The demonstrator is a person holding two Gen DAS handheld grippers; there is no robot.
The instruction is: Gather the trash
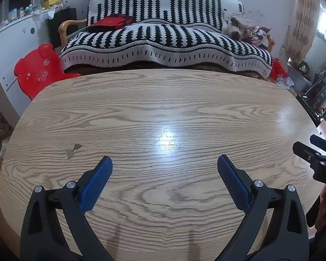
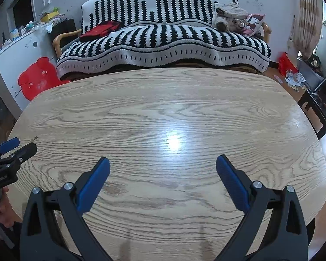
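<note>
Both views look across a light wood-grain table [image 1: 163, 108] [image 2: 163, 113] with no trash showing on its top. My left gripper [image 1: 164, 163] hovers over the near part of the table, open, nothing between its blue pads. My right gripper [image 2: 163, 163] is likewise open and empty over the near edge. Each gripper shows at the edge of the other's view: the right gripper [image 1: 315, 152] at the far right, the left gripper [image 2: 13, 148] at the far left. A small chipped patch [image 1: 72, 150] marks the tabletop on the left.
Behind the table stands a sofa [image 1: 163, 43] under a black-and-white blanket, with a red bag [image 1: 110, 22] and soft toys [image 1: 239, 26] on it. A red bear-shaped chair [image 1: 37, 69] is at left, a white cabinet [image 1: 8, 43] beyond. Papers [image 2: 293, 80] lie on the floor at right.
</note>
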